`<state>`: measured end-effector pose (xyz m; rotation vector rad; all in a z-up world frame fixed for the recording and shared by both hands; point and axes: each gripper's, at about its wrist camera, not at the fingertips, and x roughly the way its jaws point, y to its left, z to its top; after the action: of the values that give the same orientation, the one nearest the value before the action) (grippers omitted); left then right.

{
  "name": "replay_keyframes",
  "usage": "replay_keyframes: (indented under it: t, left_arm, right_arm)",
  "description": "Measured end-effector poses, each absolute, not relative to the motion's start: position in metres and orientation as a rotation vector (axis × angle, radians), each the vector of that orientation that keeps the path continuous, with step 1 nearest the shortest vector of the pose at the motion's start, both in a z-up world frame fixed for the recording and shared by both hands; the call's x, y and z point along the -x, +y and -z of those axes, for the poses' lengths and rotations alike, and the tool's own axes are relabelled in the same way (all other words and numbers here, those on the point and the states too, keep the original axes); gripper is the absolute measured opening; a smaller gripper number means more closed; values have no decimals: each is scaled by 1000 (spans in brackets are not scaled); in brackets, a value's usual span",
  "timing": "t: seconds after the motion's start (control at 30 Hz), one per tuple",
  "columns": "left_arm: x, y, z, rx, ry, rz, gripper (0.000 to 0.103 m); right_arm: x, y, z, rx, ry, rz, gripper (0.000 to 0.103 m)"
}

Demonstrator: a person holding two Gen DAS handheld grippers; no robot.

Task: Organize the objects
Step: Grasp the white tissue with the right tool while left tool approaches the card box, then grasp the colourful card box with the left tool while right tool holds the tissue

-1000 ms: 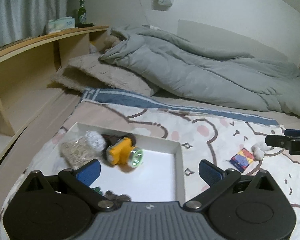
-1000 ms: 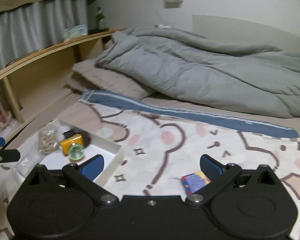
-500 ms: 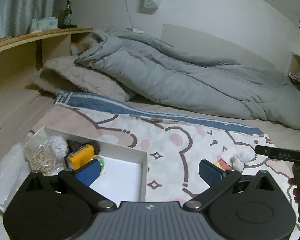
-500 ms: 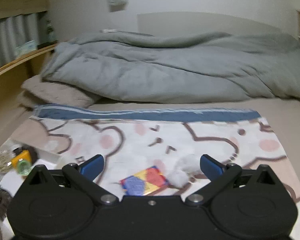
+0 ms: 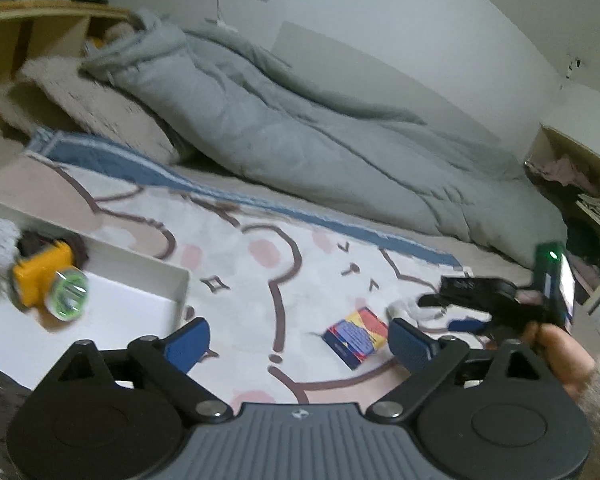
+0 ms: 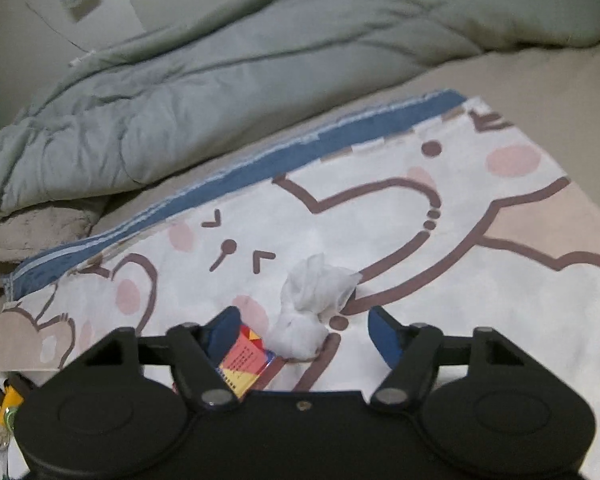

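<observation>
A crumpled white tissue (image 6: 314,308) lies on the cartoon bedsheet between the open blue fingers of my right gripper (image 6: 304,336). A small colourful card box (image 6: 246,364) lies just left of it, by the left finger. In the left wrist view the box (image 5: 356,336) sits on the sheet ahead of my open, empty left gripper (image 5: 300,342), and the right gripper (image 5: 460,312) hovers over the tissue (image 5: 408,308). A white tray (image 5: 140,300) at the left holds a yellow headlamp (image 5: 48,280).
A rumpled grey duvet (image 5: 300,140) lies across the back of the bed, with a beige pillow (image 5: 96,108) at its left. A wooden shelf (image 5: 40,20) runs along the left. An open cabinet (image 5: 580,208) stands at the right.
Both grippers have swung right, away from the tray. The right gripper has dropped closer to the sheet and now frames the tissue, with the card box at its left finger.
</observation>
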<state>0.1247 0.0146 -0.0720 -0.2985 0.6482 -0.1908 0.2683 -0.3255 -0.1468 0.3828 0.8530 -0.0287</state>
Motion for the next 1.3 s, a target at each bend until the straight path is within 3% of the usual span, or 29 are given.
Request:
replay_keyframes:
  t: [0.1,0.37,0.53,1.2,1.3]
  left_arm:
    - [-133,10,82,299,672,219,88]
    - [-149,9,107,353,746,290,78]
    - [-157,11,118,396,781,304,75]
    - [-194,-13,161,249,862,168,77]
    - [-203,-19,163,249,883,154,88]
  right_arm:
    - [-287,-323,159,-388,886,20,65]
    - [-318,-303,188,-177,940,-123,30]
    - [-308,-285,197,32,889,-297,28]
    - [-227,-224,190,51,974,-710,28]
    - [-213,-224,187,77,987,-718,28]
